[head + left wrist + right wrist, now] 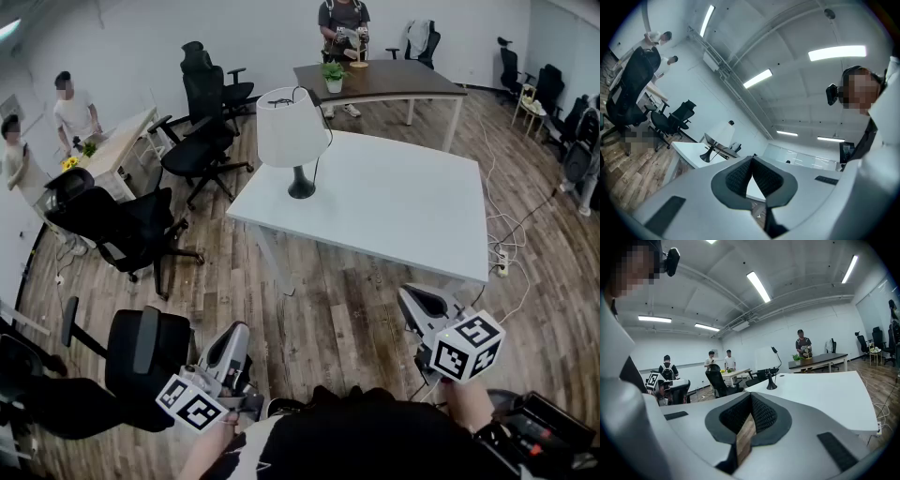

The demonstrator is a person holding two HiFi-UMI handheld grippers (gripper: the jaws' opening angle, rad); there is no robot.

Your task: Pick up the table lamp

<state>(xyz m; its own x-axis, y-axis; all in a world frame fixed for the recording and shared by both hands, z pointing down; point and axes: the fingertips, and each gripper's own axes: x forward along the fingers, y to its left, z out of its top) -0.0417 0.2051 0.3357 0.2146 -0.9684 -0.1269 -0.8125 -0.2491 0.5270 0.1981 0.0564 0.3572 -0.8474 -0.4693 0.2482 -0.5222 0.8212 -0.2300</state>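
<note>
The table lamp (293, 128), with a white shade on a black stem and round black foot, stands upright near the left corner of the white table (394, 206). It also shows far off in the left gripper view, as the lamp (720, 141), and in the right gripper view, as the lamp (770, 371). My left gripper (238, 333) is low at the bottom left, well short of the table, its jaws shut with nothing between them. My right gripper (412, 298) hovers just before the table's near edge, also shut and empty.
Black office chairs (131, 230) crowd the floor left of the table. A dark table (394, 82) with a small plant (333, 75) stands behind, a person beside it. Two people stand by a desk (117, 150) at far left. Cables and a power strip (502, 262) lie at right.
</note>
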